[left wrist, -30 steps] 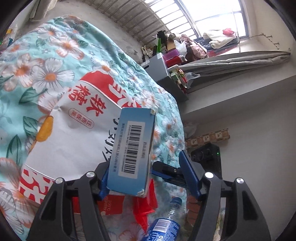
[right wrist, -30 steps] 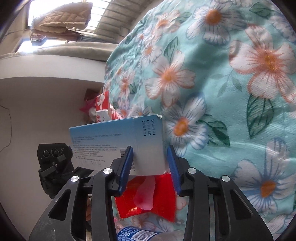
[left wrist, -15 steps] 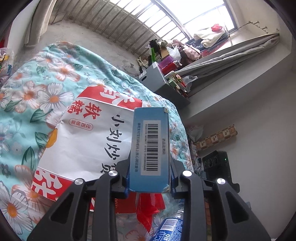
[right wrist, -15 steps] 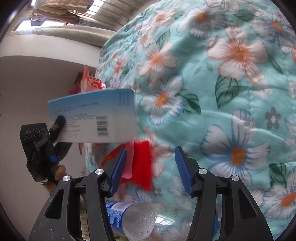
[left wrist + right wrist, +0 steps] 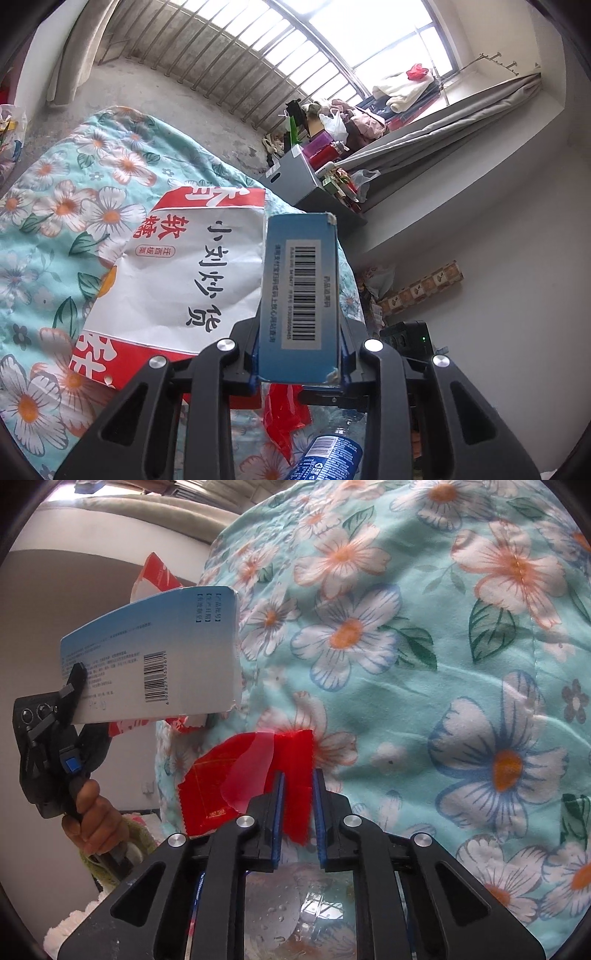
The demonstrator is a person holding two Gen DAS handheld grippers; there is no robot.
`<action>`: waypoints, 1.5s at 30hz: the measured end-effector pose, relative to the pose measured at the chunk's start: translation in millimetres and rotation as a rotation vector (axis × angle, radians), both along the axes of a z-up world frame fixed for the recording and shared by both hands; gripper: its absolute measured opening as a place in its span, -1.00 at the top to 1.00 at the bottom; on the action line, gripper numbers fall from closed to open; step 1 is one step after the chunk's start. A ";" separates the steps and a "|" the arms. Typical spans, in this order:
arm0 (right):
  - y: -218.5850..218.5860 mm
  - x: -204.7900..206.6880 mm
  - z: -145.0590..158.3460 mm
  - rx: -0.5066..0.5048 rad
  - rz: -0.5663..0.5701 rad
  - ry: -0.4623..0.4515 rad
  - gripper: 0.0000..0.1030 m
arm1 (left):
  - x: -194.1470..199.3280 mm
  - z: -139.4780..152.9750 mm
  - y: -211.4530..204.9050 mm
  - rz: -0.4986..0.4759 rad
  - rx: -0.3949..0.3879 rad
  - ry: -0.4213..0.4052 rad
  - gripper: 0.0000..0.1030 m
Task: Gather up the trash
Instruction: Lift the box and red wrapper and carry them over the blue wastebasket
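Note:
My left gripper (image 5: 298,354) is shut on a blue and white carton box (image 5: 300,291) with a barcode, held above the bed; the box also shows in the right wrist view (image 5: 155,657). My right gripper (image 5: 297,794) has its jaws closed around a red plastic wrapper (image 5: 255,775) lying on the floral quilt (image 5: 424,664). A large white and red snack bag (image 5: 177,273) lies on the quilt behind the box. A clear plastic bottle with a blue label (image 5: 325,458) lies below both grippers and shows under the right one (image 5: 295,912).
A grey box stacked with clutter (image 5: 306,177) stands by the barred window (image 5: 258,59). A black power strip (image 5: 410,332) sits by the wall. A grey curtain (image 5: 443,125) hangs at the right.
The right gripper let go of the blue box, moved down and closed on the red wrapper. The left gripper closed on the box and lifted it upright.

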State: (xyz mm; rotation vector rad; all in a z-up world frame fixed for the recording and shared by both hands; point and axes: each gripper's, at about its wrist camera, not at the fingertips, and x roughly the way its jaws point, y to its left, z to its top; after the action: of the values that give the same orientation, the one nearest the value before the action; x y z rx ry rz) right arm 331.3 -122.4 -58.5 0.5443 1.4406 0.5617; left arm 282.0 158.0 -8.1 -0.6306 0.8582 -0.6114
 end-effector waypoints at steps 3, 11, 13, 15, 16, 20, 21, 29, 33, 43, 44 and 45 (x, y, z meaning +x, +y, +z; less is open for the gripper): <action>-1.2 -5.9 6.9 0.025 -0.018 -0.032 0.97 | -3.6 1.5 -0.9 0.002 -0.010 -0.006 0.44; -16.0 -24.6 26.2 0.113 -0.156 -0.123 1.00 | -14.0 11.0 -0.9 0.000 -0.057 -0.046 0.44; -23.8 -28.9 30.7 0.140 -0.198 -0.141 1.00 | -17.2 16.2 -0.5 -0.001 -0.069 -0.063 0.44; -32.4 -32.8 33.8 0.160 -0.233 -0.157 1.00 | -19.7 20.8 -0.7 -0.001 -0.079 -0.077 0.44; -37.5 -34.9 35.7 0.170 -0.252 -0.165 1.00 | -21.7 23.7 -0.6 -0.002 -0.085 -0.086 0.44; -60.2 -45.1 44.9 0.212 -0.332 -0.196 1.00 | -25.4 32.4 -0.3 0.000 -0.103 -0.111 0.44; -66.2 -47.9 47.4 0.223 -0.350 -0.204 1.00 | -26.1 34.4 -0.1 -0.001 -0.106 -0.117 0.44; -103.9 -82.1 63.0 0.284 -0.501 -0.285 1.00 | -36.0 51.4 0.6 -0.016 -0.131 -0.172 0.44; -124.4 -99.1 68.5 0.305 -0.552 -0.318 1.00 | -43.5 60.4 -2.9 -0.024 -0.101 -0.199 0.44; -153.3 -133.2 83.1 0.329 -0.613 -0.404 1.00 | -75.7 89.5 -28.9 -0.054 -0.035 -0.269 0.44; -154.7 -136.1 83.6 0.331 -0.617 -0.412 1.00 | -79.0 92.4 -32.8 -0.061 -0.027 -0.277 0.44; -155.7 -139.1 84.3 0.332 -0.620 -0.420 1.00 | -83.0 95.7 -37.3 -0.067 -0.018 -0.285 0.44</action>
State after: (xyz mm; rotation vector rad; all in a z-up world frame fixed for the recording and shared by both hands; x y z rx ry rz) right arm 192.1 -278.1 25.8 1.0219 0.7232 0.3811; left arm 199.1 120.7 87.6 -0.5174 0.6092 -0.7499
